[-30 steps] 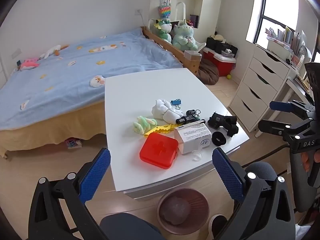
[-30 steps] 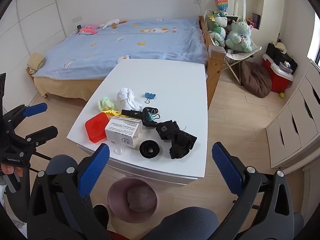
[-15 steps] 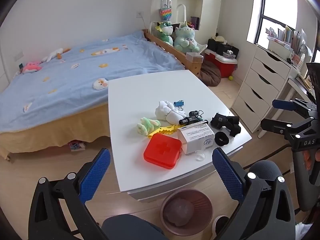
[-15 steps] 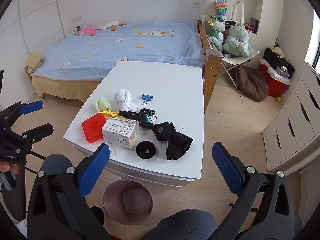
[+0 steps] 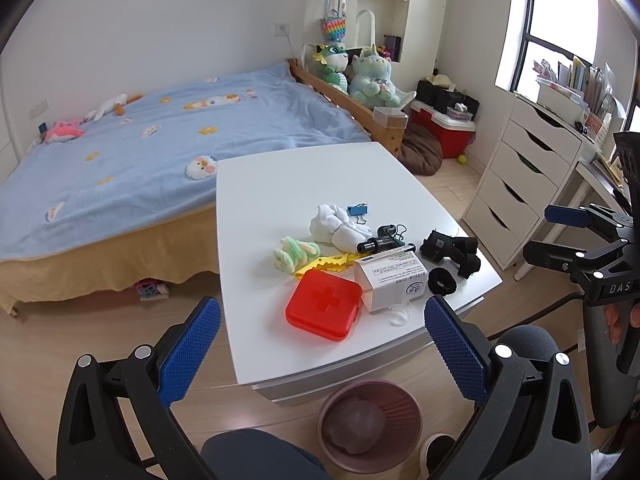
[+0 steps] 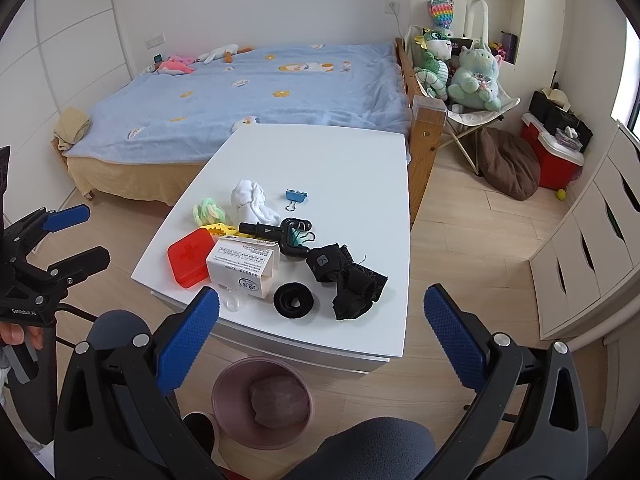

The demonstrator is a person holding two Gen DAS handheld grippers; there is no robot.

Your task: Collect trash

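One crumpled lump is already seen in the pink bin point(image 6: 236, 384) below both spread, empty grippers, left point(image 5: 322, 354) and right point(image 6: 320, 338), while clutter like the white box point(image 6: 242, 266) is left on the table point(image 6: 340, 160) ahead.

The white desk point(image 6: 340, 160) carries a red pill case point(image 6: 189, 257), white carton point(image 6: 243, 267), white sock point(image 6: 250, 200), blue binder clip point(image 6: 296, 197), black hair tie point(image 6: 294, 299) and black gloves point(image 6: 348, 280). A pink wastebasket point(image 6: 262, 402) stands on the floor point(image 6: 472, 240).

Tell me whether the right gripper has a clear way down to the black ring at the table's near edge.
Probably yes: the right gripper is open and empty, and the black ring lies flat, apart from its neighbours, with nothing over it.
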